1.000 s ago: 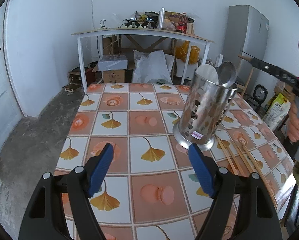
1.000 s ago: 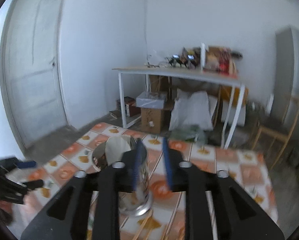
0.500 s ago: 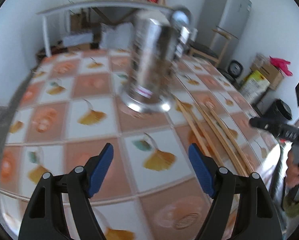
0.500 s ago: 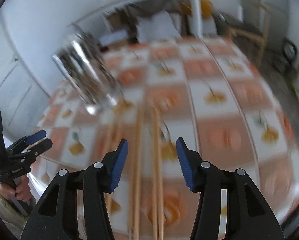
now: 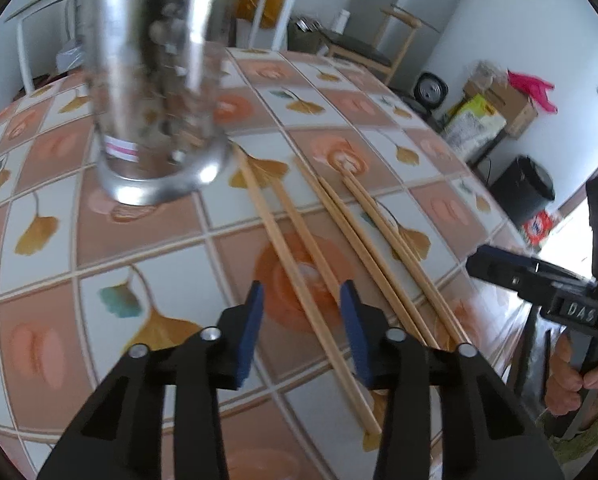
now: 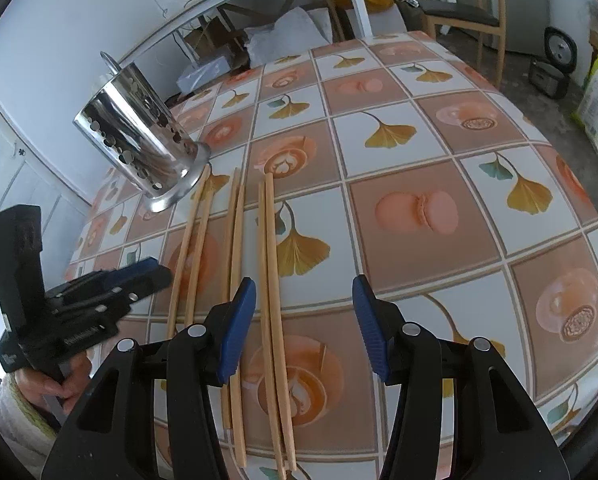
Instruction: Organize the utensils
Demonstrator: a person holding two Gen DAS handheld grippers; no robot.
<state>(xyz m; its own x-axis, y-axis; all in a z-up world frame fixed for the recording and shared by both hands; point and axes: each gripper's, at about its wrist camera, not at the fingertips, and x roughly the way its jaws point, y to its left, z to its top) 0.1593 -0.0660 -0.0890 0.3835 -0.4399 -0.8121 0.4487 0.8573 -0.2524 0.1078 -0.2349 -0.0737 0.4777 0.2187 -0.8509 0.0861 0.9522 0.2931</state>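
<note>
Six wooden chopsticks lie in three loose pairs on the bench [image 6: 439, 184], running from the foot of the perforated steel holder [image 6: 139, 136] toward the lower edge of both views. The holder stands upright in the upper left of each frame; a metal handle tip [image 6: 106, 57] shows above its rim in the right wrist view, so something seems to be stowed there already.

The left gripper [image 5: 302, 312] hangs low over the bench with its fingers [image 5: 251, 322] released and set either side of the leftmost pair of chopsticks [image 5: 295, 248], not visibly pressing on them. The right gripper [image 6: 303, 320] is likewise spread apart, holding nothing, with the rightmost pair [image 6: 271, 280] passing between its blue fingers [image 6: 238, 328] near the bottom centre of its frame. The middle pair [image 6: 235, 240] runs just beside that gripper's left finger.

The step in hand looks like the approach for a pick-up, both grippers lined up over sticks still lying flat. The next move probably calls for lowering until the fingers bracket a pair, closing firmly on the thin shafts, then lifting and tipping them upright for the holder's mouth. Thin round sticks may roll or slip out as the fingers close.
</note>
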